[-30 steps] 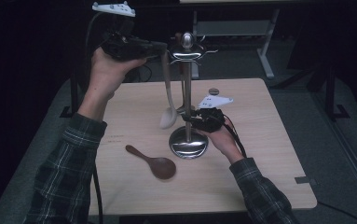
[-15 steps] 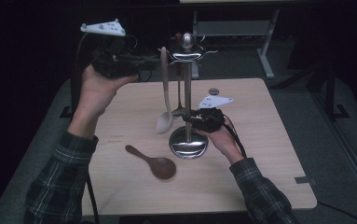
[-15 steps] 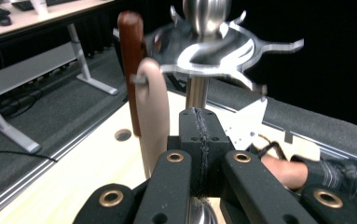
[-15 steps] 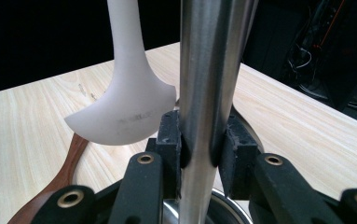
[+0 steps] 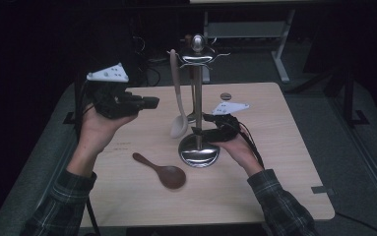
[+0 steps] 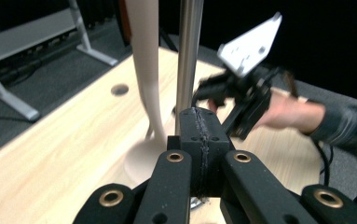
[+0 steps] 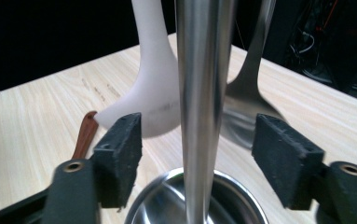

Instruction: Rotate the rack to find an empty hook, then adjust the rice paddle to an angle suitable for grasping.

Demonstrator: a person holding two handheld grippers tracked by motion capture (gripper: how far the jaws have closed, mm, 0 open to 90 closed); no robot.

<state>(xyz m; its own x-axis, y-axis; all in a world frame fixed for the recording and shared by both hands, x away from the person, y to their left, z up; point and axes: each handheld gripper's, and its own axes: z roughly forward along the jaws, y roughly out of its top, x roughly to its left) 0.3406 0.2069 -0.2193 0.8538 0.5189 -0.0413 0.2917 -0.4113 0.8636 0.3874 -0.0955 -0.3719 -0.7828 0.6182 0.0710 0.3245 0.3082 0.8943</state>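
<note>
Fingers (image 7: 120,158) of the right gripper (image 7: 199,161) sit wide open around the shiny steel pole (image 7: 202,93), top cut off; left gripper (image 6: 199,154) pinched shut, empty, beside the pole.

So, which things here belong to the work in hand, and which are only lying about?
Belong to the work:
- metal utensil stand, its pole between the open jaws of the right gripper
- pale spoon hanging on the stand
- left gripper, jaws shut, empty
- brown wooden spoon on the table

Lying about:
- small dark round thing on the table
</note>
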